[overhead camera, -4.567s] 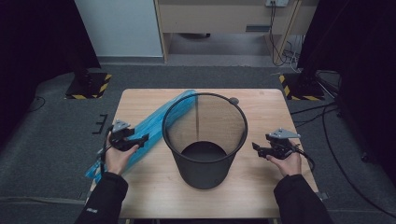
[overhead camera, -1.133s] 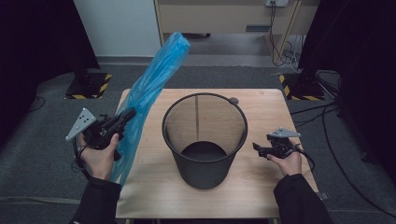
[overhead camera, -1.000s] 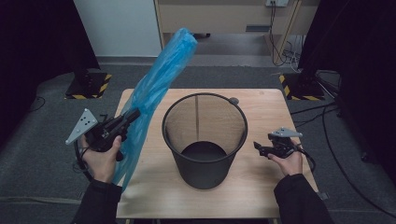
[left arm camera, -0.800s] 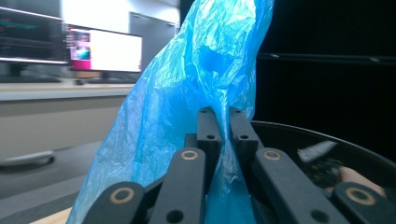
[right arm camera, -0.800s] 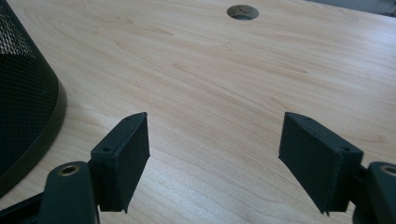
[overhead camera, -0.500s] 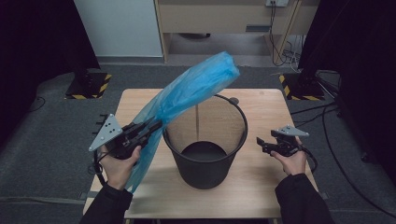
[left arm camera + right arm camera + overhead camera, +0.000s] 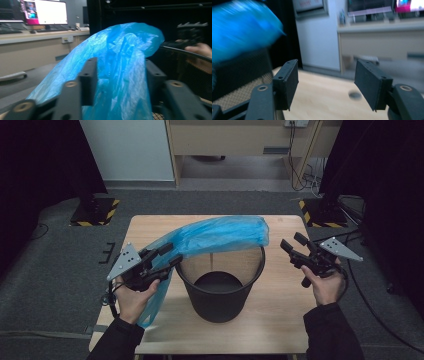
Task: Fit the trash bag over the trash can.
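Across rim of black mesh waste bin [image 7: 220, 280], crumpled blue plastic bag [image 7: 220, 234] is draping; left tool [image 7: 167, 255] has just been opening, bag between its jaws, likely slipping off; right tool [image 7: 292, 245] has just been closing, standing apart, empty, right of bin.

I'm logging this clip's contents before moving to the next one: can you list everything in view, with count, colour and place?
Bin bag: one, blue, draped over the far rim of the bin, its near end hanging at the table's left.
Bin: one, black mesh, upright at the table's middle.
Table: one, light wood, centre of the floor.
Floor stands: two, black with yellow stripes, beyond the table's far corners.
Cabinet: one, wooden, at the back wall.
Left claw: one, black, jaws apart with the bag between them, having just been opening.
Right claw: one, black, open, raised right of the bin, nothing between its jaws.
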A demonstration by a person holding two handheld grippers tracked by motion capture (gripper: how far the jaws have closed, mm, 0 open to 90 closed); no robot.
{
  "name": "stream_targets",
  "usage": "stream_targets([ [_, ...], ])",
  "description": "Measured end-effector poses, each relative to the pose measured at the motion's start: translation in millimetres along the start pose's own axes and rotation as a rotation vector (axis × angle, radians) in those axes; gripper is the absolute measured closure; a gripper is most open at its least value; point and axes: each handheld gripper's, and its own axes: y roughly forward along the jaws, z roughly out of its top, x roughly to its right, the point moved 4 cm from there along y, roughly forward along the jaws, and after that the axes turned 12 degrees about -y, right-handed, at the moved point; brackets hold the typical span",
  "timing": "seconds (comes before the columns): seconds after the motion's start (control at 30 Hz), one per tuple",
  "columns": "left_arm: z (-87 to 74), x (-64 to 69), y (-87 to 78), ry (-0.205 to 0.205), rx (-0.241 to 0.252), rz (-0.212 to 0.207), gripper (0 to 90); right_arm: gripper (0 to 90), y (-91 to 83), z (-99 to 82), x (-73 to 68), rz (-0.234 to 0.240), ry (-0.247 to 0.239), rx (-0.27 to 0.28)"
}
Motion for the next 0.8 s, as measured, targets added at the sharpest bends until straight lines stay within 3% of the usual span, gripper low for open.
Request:
stream_targets([
  [0.2,4.9,0.2,-3.1,-0.031,0.033,0.006,35.2,32.4,6.1,40.4,-23.6,0.081,0.015,0.114],
  [0.27,7.5,1.0,-4.6,-0.037,0.037,0.006,32.9,32.1,11.0,47.6,-29.9,0.097,0.01,0.126],
  [0.43,12.3,4.4,-7.5,-0.046,0.047,0.004,29.1,35.5,28.5,57.5,-43.8,0.14,0.013,0.127],
  [0.5,13.6,7.1,-7.3,-0.052,0.046,-0.015,28.3,46.3,32.4,58.0,-47.5,0.164,0.014,0.12],
  [0.57,14.4,9.0,-7.0,-0.052,0.045,-0.026,27.1,48.5,33.2,58.0,-48.7,0.176,0.007,0.118],
  [0.6,15.7,10.9,-6.8,-0.052,0.049,-0.034,26.9,59.4,33.0,57.2,-54.2,0.217,-0.008,0.105],
  [0.63,15.7,10.9,-6.8,-0.052,0.049,-0.034,26.9,60.0,32.5,56.7,-55.8,0.231,-0.011,0.097],
  [0.73,15.2,5.5,-8.2,-0.083,0.061,0.003,27.0,63.1,30.1,54.2,-61.7,0.275,-0.026,0.071],
  [0.8,12.2,-0.6,-8.7,-0.125,0.067,0.03,27.2,63.2,28.7,51.8,-66.1,0.311,-0.034,0.054],
])
